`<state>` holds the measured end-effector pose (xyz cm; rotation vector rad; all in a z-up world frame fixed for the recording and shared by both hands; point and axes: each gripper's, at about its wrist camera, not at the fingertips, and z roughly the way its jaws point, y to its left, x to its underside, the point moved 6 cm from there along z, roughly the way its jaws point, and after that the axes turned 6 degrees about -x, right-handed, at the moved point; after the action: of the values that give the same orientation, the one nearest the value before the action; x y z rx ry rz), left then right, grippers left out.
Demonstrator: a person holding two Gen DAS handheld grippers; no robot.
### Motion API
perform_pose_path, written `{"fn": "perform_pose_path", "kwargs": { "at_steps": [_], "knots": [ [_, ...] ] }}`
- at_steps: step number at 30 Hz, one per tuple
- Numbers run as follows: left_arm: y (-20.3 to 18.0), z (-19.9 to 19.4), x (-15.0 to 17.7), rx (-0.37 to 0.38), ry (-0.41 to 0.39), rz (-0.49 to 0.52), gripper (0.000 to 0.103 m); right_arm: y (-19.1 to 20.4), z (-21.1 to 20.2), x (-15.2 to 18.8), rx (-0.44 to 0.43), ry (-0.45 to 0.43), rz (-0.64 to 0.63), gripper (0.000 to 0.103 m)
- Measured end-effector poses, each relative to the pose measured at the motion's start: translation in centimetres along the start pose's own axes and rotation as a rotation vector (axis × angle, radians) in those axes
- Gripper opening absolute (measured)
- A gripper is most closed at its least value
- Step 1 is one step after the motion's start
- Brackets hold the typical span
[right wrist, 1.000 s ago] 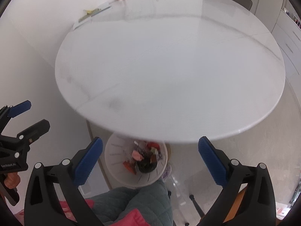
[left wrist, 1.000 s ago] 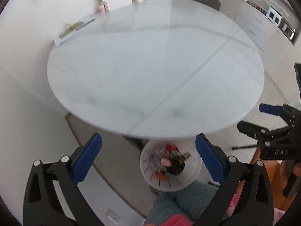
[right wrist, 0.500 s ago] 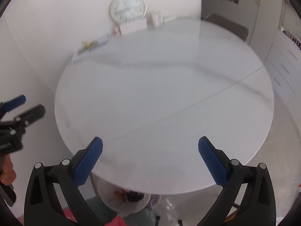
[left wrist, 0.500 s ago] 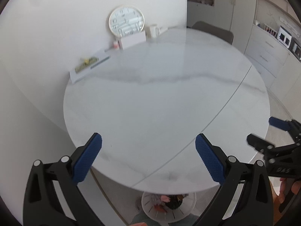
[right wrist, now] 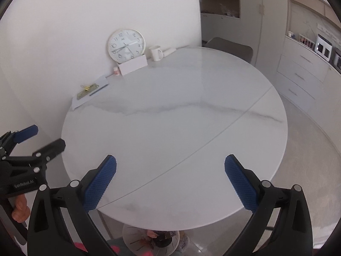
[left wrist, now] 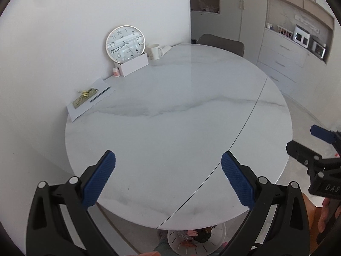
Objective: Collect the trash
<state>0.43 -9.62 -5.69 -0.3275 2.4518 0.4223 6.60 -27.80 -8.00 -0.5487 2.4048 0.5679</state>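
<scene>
Both hand-held grippers, left (left wrist: pixel 168 179) and right (right wrist: pixel 170 183), hang wide open and empty above the bench's (left wrist: pixel 170 128) near edge. The bin (left wrist: pixel 196 243) with the trash (left wrist: pixel 200 233) sits on the floor under that edge, below and behind both, about equally near. No loose trash shows on the bench; at the far edge lie paper (left wrist: pixel 91 100), a box (left wrist: pixel 134 64), a clock (left wrist: pixel 125 43) and a mug (left wrist: pixel 154 51).
</scene>
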Motion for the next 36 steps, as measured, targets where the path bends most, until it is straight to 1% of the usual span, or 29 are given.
{"fn": "perform_pose_path", "kwargs": {
  "at_steps": [2,6,13,24,36],
  "knots": [
    [0.2,0.3,-0.3,0.020,-0.001,0.010,0.095,0.3,0.0,0.0,0.022,-0.003,0.013,0.101],
    [0.7,0.7,-0.8,0.034,-0.020,0.019,0.095,0.8,0.1,-0.1,0.036,-0.008,0.039,0.101],
    [1.2,1.4,-1.3,0.054,-0.026,0.033,0.095,1.7,0.8,-0.2,0.059,0.001,0.036,0.101],
    [1.1,1.5,-1.5,0.053,-0.027,0.045,0.095,2.2,1.2,-0.2,0.063,0.004,0.034,0.101],
    [1.2,1.4,-0.7,0.051,-0.013,0.037,0.095,2.5,1.6,0.2,0.060,0.017,0.031,0.101]
  ]
}}
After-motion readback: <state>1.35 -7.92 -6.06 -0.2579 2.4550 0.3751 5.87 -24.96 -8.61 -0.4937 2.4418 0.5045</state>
